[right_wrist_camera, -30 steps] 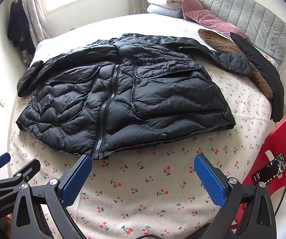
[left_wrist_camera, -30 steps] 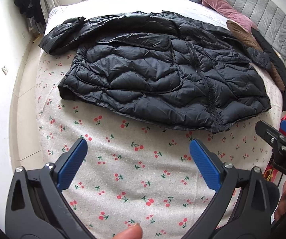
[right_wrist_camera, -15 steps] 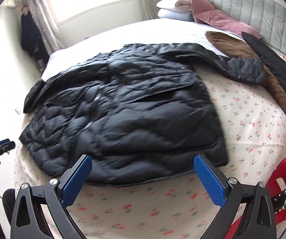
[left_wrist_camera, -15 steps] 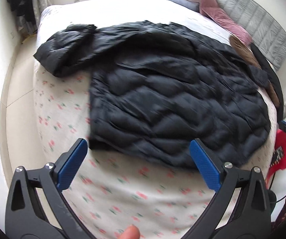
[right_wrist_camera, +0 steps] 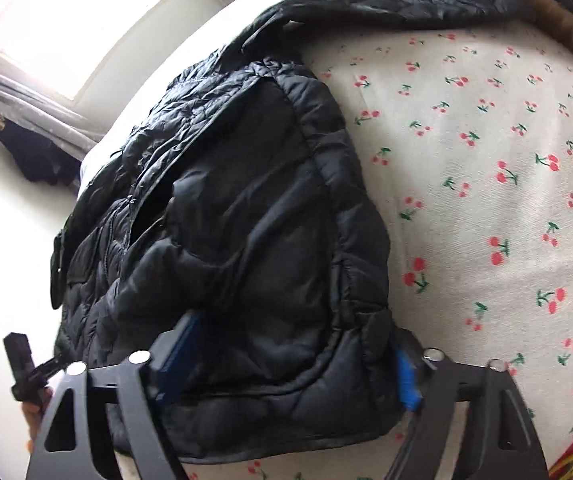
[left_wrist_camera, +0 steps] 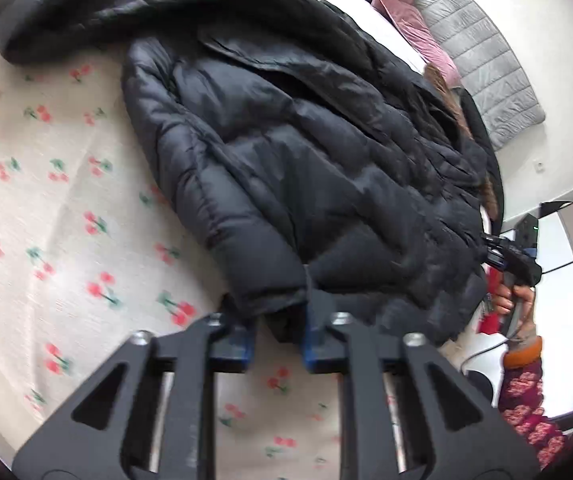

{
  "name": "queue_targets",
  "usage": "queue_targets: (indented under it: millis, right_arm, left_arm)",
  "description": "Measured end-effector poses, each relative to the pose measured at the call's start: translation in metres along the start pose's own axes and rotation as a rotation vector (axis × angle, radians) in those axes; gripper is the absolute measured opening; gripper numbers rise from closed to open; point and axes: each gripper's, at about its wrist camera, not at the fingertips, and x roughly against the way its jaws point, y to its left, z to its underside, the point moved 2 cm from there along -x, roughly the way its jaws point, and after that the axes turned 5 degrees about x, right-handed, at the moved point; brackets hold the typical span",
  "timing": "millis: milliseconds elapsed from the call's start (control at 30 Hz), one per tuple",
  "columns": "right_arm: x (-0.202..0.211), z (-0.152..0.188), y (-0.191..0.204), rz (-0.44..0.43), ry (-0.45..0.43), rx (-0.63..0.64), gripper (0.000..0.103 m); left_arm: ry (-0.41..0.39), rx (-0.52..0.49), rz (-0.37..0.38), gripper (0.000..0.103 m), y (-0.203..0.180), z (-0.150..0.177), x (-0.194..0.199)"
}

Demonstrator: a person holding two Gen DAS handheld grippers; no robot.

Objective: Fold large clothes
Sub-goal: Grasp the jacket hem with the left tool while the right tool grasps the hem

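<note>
Lying across bed (left_wrist_camera: 26, 208) with cherry-print sheet: black puffer jacket (left_wrist_camera: 306, 152), hem toward cameras. Around it: grey headboard (left_wrist_camera: 482, 60), pink pillow (left_wrist_camera: 410, 20), brown garment (right_wrist_camera: 558, 12) near far sleeve, window (right_wrist_camera: 78, 20). Left tongs (left_wrist_camera: 276, 340) narrow, pinching hem corner (blue pads nearly meeting). Right tongs (right_wrist_camera: 286, 364) clamped on thicker fold at other hem corner; jacket bulk blocks view beyond. Both tongs stood wide above bare sheet a second ago; jaws have just been closing on hem.
</note>
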Motion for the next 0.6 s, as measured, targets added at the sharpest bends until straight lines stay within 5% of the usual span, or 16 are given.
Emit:
queue_targets:
  millis: [33, 100, 233, 333, 533, 600]
  right_arm:
    - [0.002, 0.001, 0.004, -0.019, -0.001, -0.003, 0.016]
    - [0.015, 0.002, 0.017, 0.028, -0.033, 0.03, 0.012]
    - [0.065, 0.016, 0.051, 0.02, -0.098, 0.109, 0.01]
    - [0.091, 0.037, 0.072, 0.054, -0.075, 0.157, 0.01]
    - [0.087, 0.093, 0.086, 0.242, 0.084, 0.279, 0.017]
    - [0.078, 0.098, 0.081, 0.291, 0.152, 0.283, 0.029]
  left_arm:
    - [-0.017, -0.031, -0.027, 0.012, -0.008, 0.003, 0.004]
    - [-0.078, -0.077, -0.016, 0.009, -0.026, 0.009, 0.026]
    - [-0.159, -0.118, 0.057, 0.008, -0.047, 0.023, 0.083]
    - [-0.116, -0.183, 0.05, 0.008, -0.055, 0.042, 0.104]
    - [0.082, -0.275, -0.189, 0.015, -0.031, 0.085, 0.074]
    - [0.099, -0.269, -0.269, 0.037, -0.02, 0.082, 0.069]
